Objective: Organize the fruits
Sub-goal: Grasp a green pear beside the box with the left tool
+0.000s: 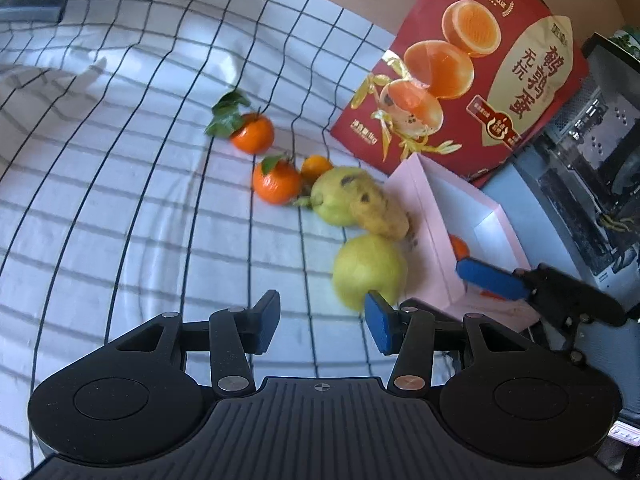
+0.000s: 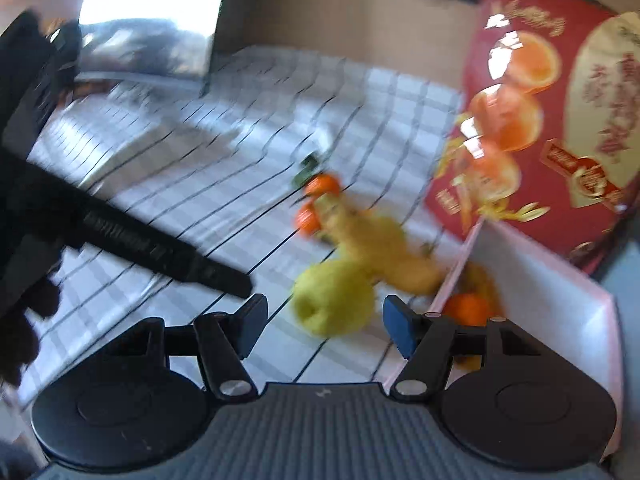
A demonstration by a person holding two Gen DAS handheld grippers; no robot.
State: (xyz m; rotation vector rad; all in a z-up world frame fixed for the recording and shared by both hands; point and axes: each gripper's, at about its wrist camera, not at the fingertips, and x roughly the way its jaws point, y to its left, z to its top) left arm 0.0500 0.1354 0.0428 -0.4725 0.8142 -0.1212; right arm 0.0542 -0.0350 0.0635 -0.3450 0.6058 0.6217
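Resting surface: white cloth with dark grid lines (image 1: pixel 120 208)
Pink box (image 1: pixel 486 216): one orange fruit (image 1: pixel 458 246) inside
Yellow-green apple (image 2: pixel 334 298): beside box
Right gripper (image 2: pixel 324 330): half-open, empty
Left gripper (image 1: pixel 322 326): half-open, empty

Blurred view: right gripper (image 2: pixel 324 330) jaws apart, green apple (image 2: pixel 332 300) just ahead, untouched.
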